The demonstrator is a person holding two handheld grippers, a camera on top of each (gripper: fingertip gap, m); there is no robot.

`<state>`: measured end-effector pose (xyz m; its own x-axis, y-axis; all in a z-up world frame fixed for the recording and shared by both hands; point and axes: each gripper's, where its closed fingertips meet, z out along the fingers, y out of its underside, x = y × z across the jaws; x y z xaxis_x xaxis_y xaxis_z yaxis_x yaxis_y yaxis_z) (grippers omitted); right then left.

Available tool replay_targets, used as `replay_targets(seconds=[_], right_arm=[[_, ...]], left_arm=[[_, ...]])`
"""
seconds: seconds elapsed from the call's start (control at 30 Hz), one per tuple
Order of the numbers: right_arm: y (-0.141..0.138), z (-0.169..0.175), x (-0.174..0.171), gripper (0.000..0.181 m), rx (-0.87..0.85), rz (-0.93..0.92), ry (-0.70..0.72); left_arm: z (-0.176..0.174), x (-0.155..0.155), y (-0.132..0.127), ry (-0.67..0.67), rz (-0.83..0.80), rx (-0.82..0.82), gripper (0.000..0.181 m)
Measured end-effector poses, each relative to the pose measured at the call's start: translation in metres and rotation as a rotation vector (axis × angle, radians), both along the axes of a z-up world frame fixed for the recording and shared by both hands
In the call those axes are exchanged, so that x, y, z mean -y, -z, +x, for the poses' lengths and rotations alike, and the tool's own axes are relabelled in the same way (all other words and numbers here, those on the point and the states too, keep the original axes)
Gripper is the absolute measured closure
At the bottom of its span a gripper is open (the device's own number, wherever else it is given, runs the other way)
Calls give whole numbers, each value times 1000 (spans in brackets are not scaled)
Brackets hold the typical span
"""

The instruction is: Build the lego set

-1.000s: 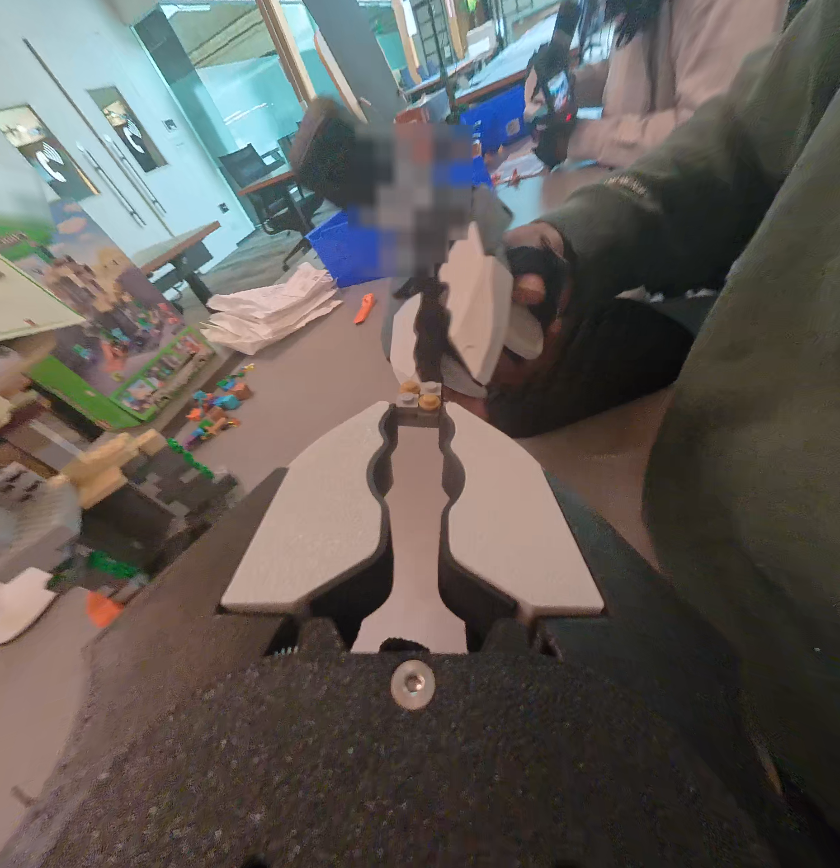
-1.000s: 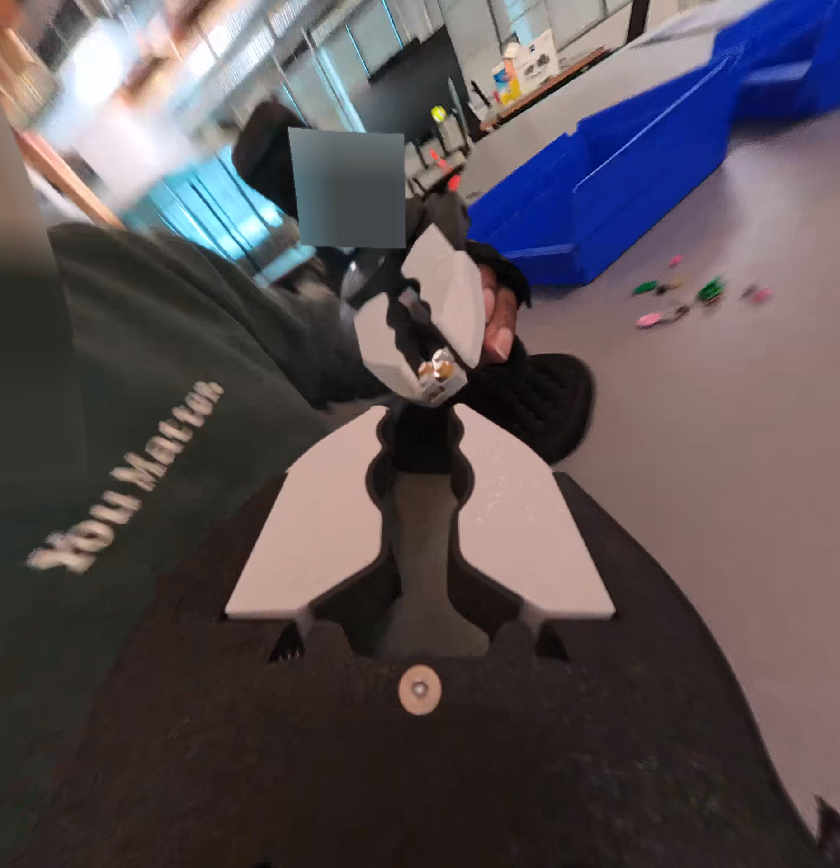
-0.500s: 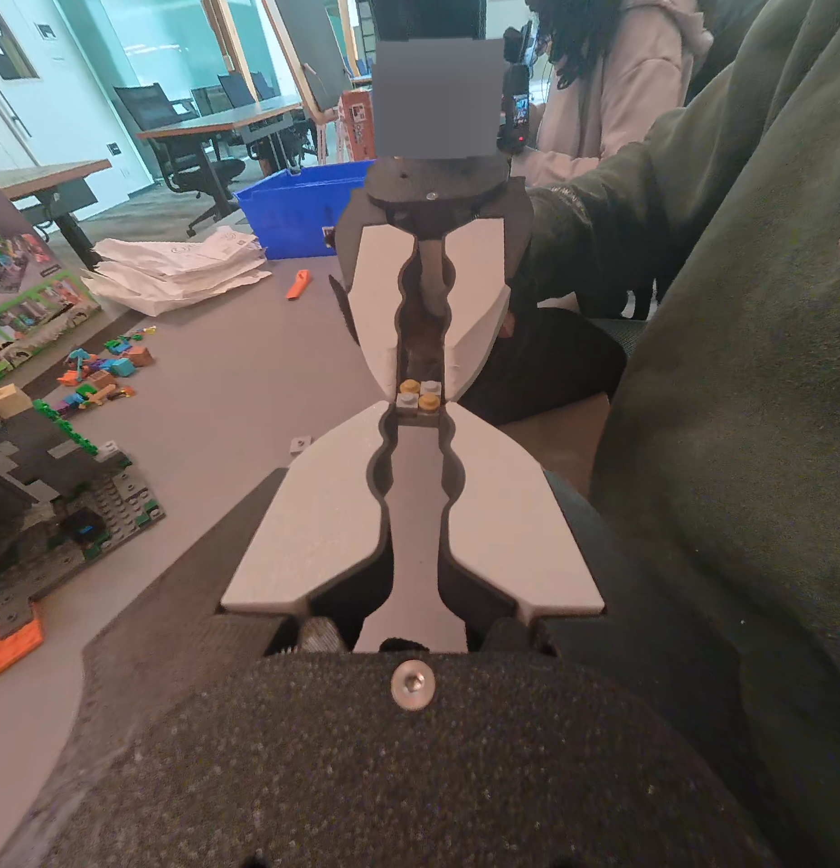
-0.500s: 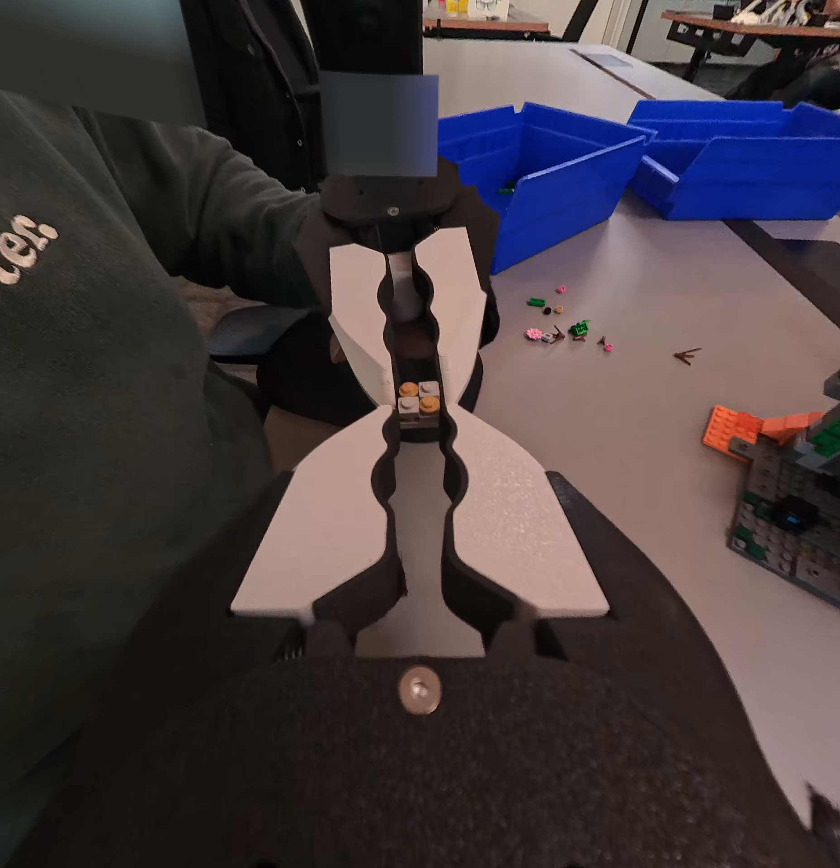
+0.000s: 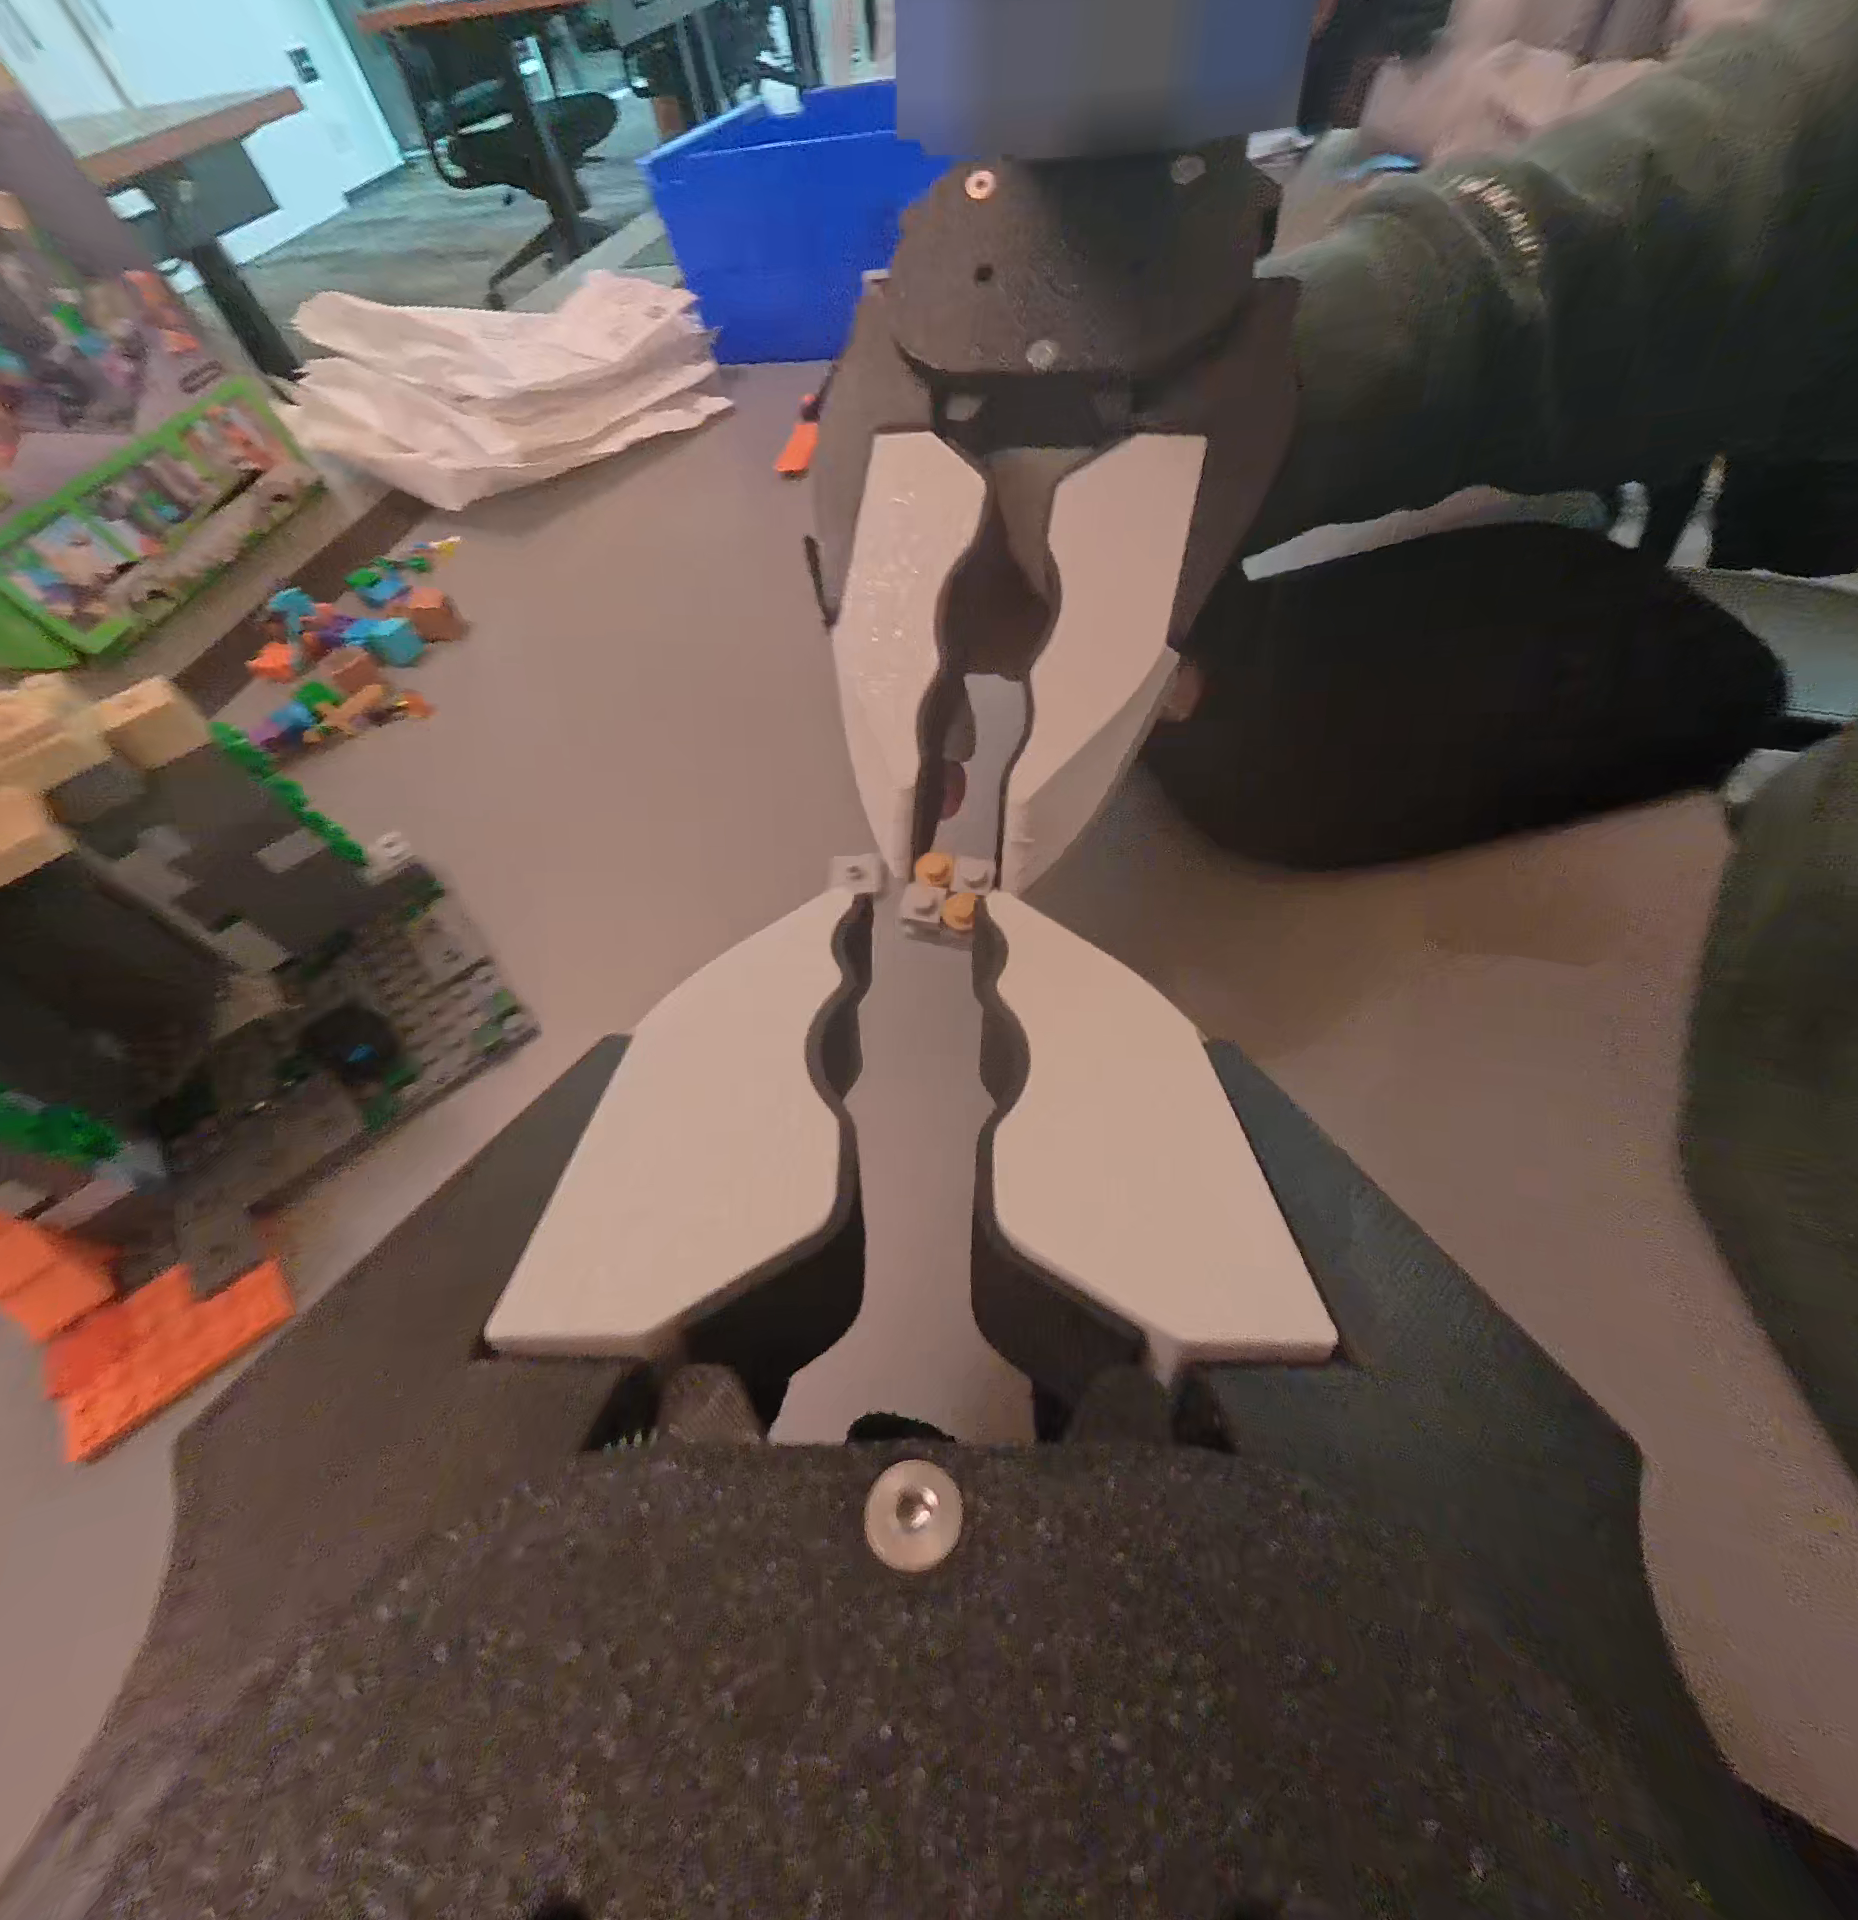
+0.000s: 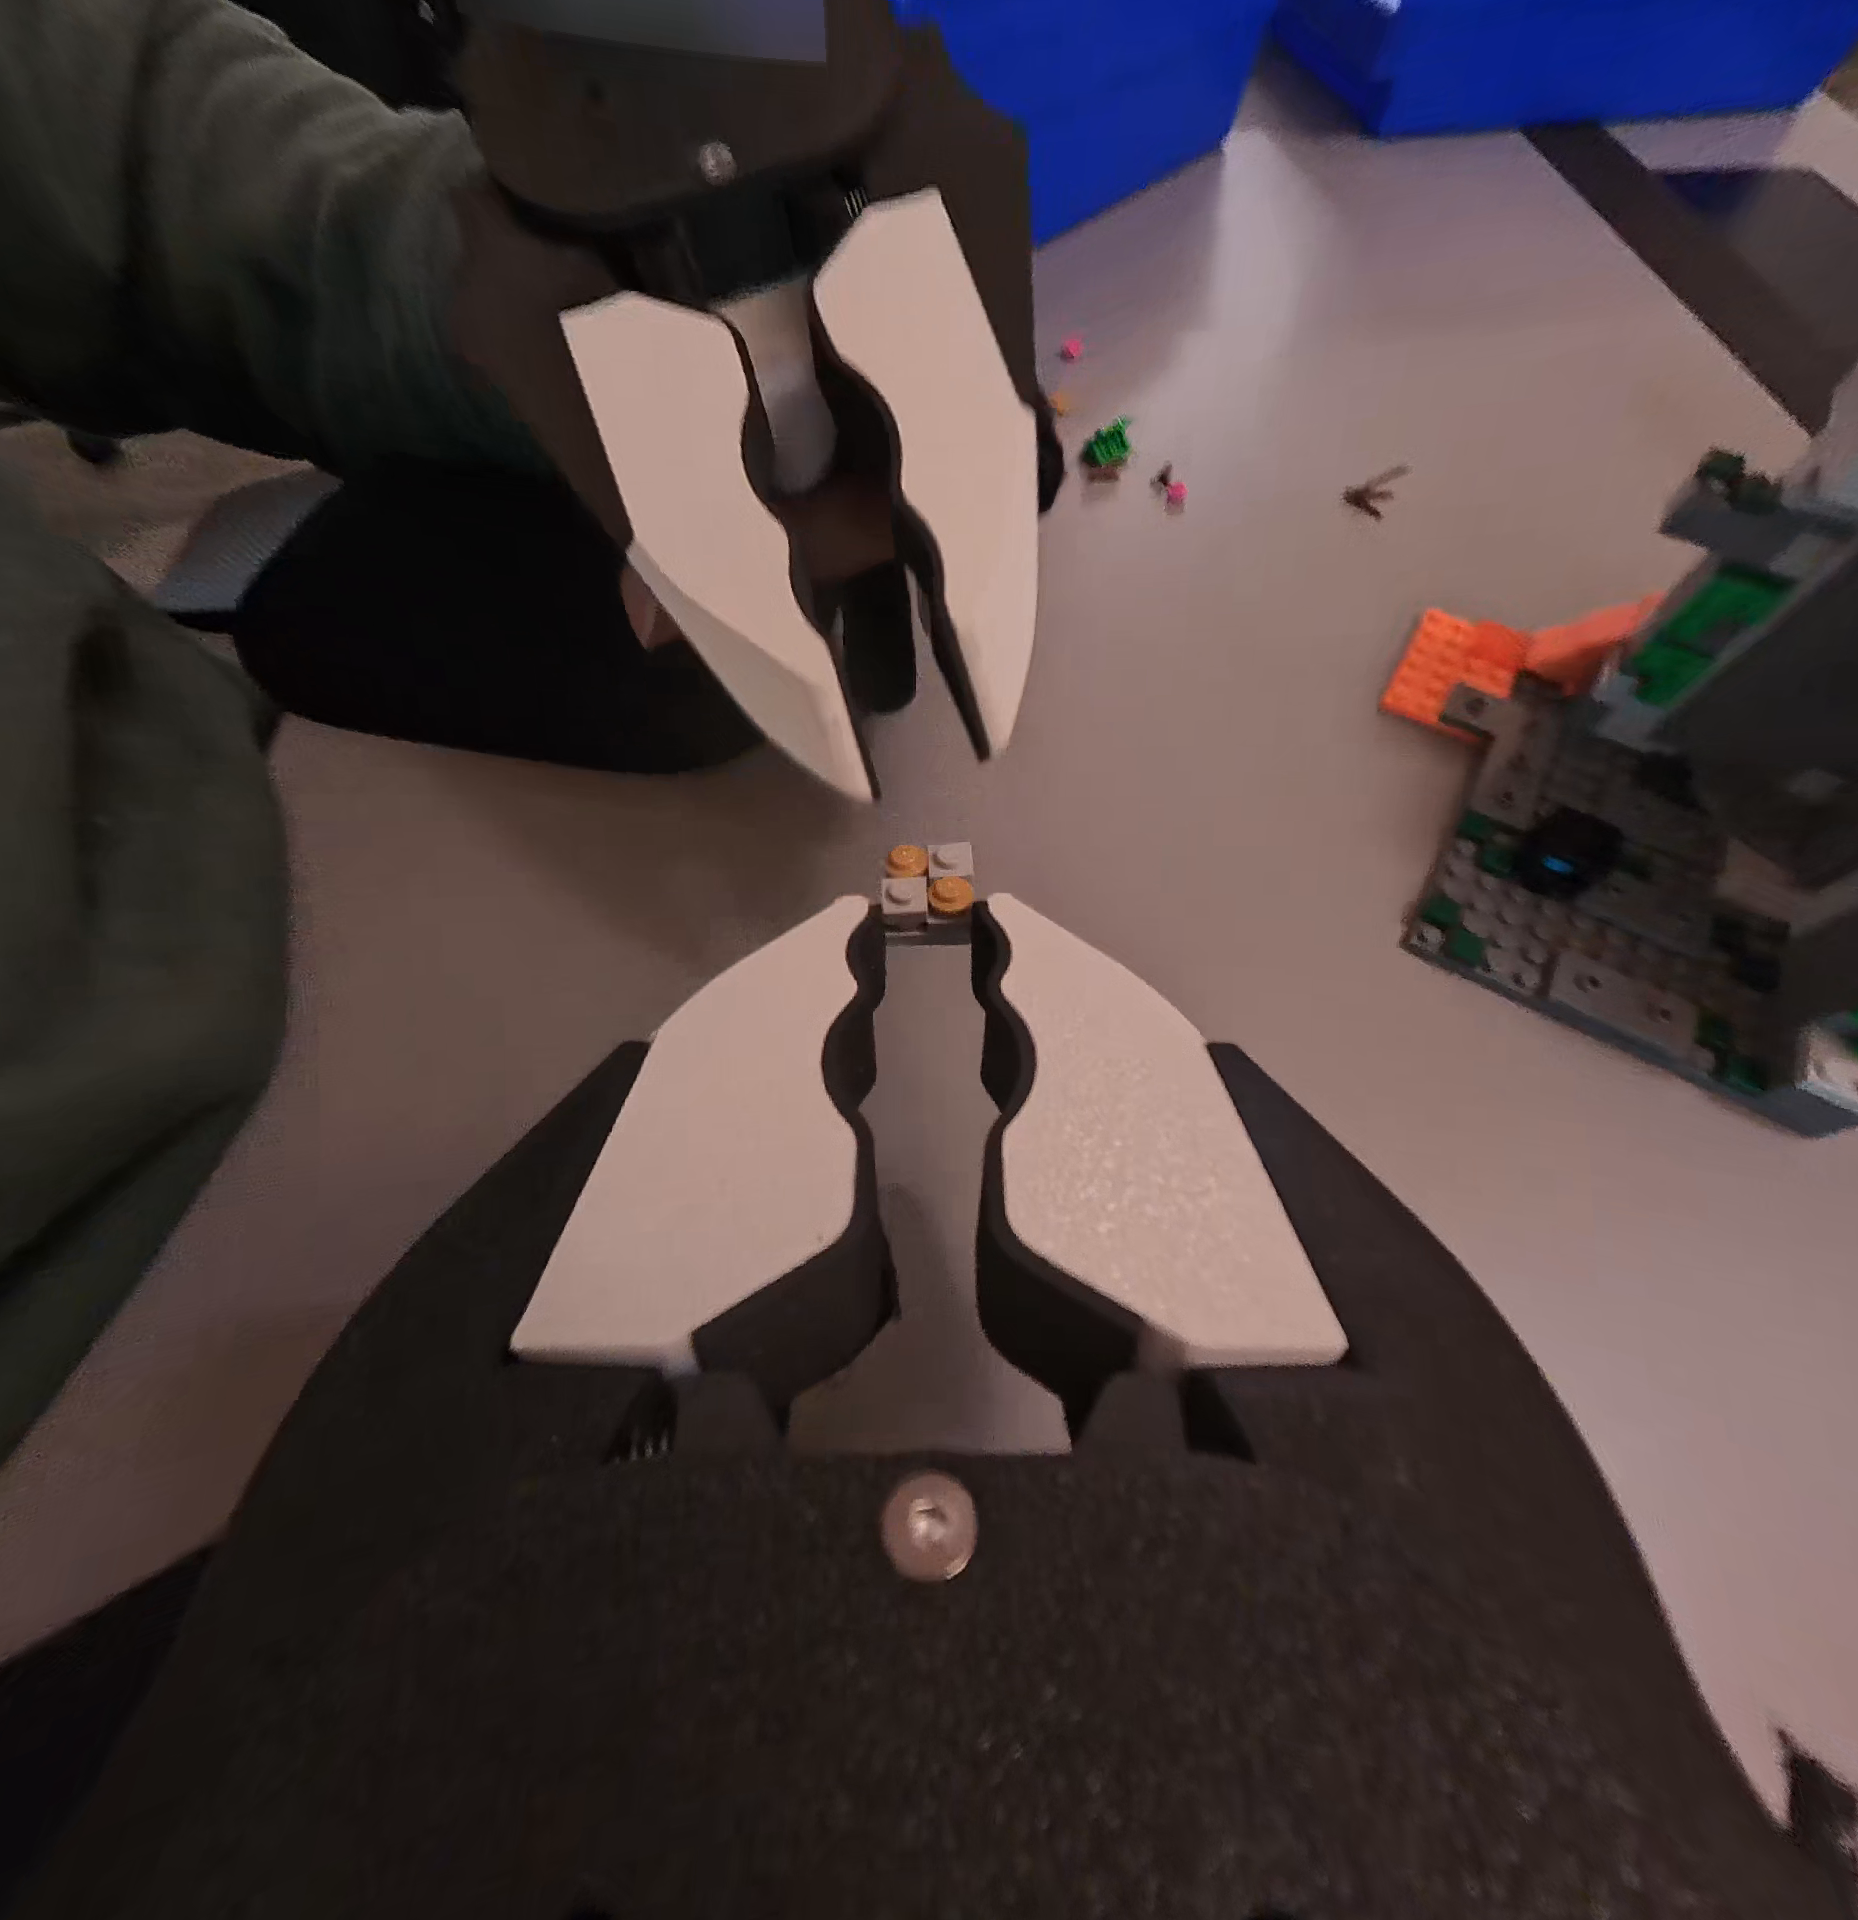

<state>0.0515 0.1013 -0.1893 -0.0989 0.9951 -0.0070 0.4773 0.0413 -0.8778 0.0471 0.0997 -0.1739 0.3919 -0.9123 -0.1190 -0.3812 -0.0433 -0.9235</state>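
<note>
Since 0.5 s ago, left gripper (image 6: pixel 925 774) has let go and backed off, jaws slightly parted, empty. Right gripper (image 6: pixel 927 914) alone pinches the small grey square plate with two tan round studs (image 6: pixel 928 883), at its fingertips, pointing toward left gripper. Partly built grey-green-orange castle model (image 6: pixel 1652 883) lies well to the right gripper's right, its likely destination.

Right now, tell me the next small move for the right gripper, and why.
Probably swing the right gripper toward the partly built lego structure on the table. Its fingers are shut on the small grey plate with tan round studs, while the left gripper is open and apart from the plate, so nothing else holds it.
</note>
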Motion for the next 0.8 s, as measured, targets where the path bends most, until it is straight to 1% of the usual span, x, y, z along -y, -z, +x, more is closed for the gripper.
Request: replay_targets(seconds=[0.13, 0.3, 0.5, 0.8], right_arm=[[22, -3, -21, 166, 89, -13, 18], [41, -13, -28, 165, 193, 19, -22], [48, -22, -27, 165, 255, 50, -83], [56, -15, -22, 165, 321, 89, -122]], left_arm=[[-17, -23, 1, -97, 6, 42, 164], [-30, -30, 5, -156, 16, 60, 165], [-31, -33, 8, -174, 9, 63, 166], [-30, -33, 14, -178, 9, 30, 167]])
